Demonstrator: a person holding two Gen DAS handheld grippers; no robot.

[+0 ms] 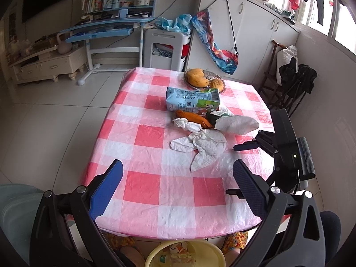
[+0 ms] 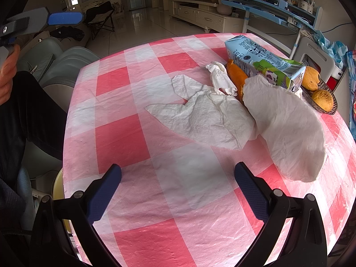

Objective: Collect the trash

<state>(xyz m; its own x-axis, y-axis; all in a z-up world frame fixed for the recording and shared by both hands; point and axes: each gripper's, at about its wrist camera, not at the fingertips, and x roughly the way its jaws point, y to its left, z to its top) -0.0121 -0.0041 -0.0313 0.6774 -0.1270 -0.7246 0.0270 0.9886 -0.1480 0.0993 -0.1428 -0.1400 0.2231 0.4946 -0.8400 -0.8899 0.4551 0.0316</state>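
Left wrist view:
Left claw (image 1: 178, 184): hanging wide apart and empty over the near edge of the table (image 1: 142, 191), tilted down, likely readying for the next pick.
Bin (image 1: 182, 253): a yellow tub sitting at 6 o'clock under the table edge, already holding a bottle and a carton, placed close so trash is dropping straight in.
Tissues (image 1: 204, 146): lying crumpled at 1 o'clock, nearest of the trash.
Peel (image 1: 193, 116): resting beyond the tissues, touching the carton (image 1: 191, 99).
Fruit bowl (image 1: 204, 77): sitting at 12 o'clock behind the carton; probably not trash.
Right claw (image 1: 247, 169): showing at 3 o'clock, beside the tissues.

Right wrist view:
Right claw (image 2: 178, 191): standing apart with nothing between its jaws, pointing down at bare cloth short of the pile.
Tissues (image 2: 207, 120): spreading flat at 12 o'clock; a second, bigger sheet (image 2: 287, 129) is draping at 2 o'clock over the peel (image 2: 238, 77) and against the carton (image 2: 264, 62).
Left claw (image 2: 64, 19): visible at 10 o'clock, held by a hand (image 2: 7, 75).
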